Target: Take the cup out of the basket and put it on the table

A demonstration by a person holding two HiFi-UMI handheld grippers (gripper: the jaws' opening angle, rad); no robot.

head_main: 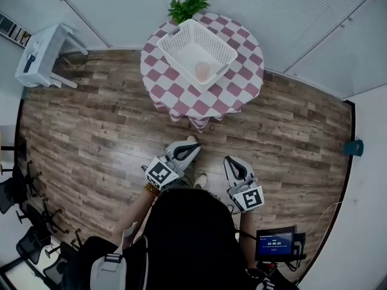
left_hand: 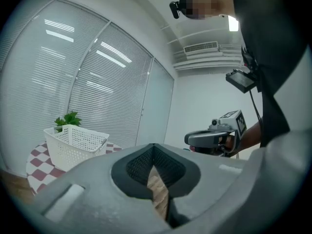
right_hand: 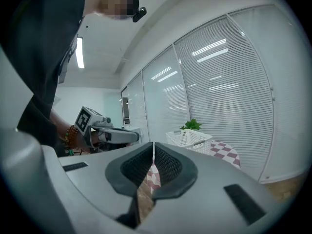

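A pink cup (head_main: 202, 70) stands inside a white plastic basket (head_main: 176, 40) on a round table with a red-and-white checked cloth (head_main: 236, 89). Both grippers hang over the wood floor, well short of the table. My left gripper (head_main: 195, 148) is shut, its tips meeting with nothing between them. My right gripper (head_main: 228, 159) is shut and empty too. The left gripper view has the basket (left_hand: 75, 145) at its left and the right gripper (left_hand: 192, 138) at its right. In the right gripper view the basket (right_hand: 190, 139) sits ahead at centre right, with the left gripper (right_hand: 136, 136) at the left.
A green potted plant (head_main: 188, 5) stands behind the basket on the table. A white side table (head_main: 42, 56) is at the far left, office chairs (head_main: 24, 216) at the lower left. A small screen (head_main: 275, 243) hangs at the person's right side. Blinds line the far wall.
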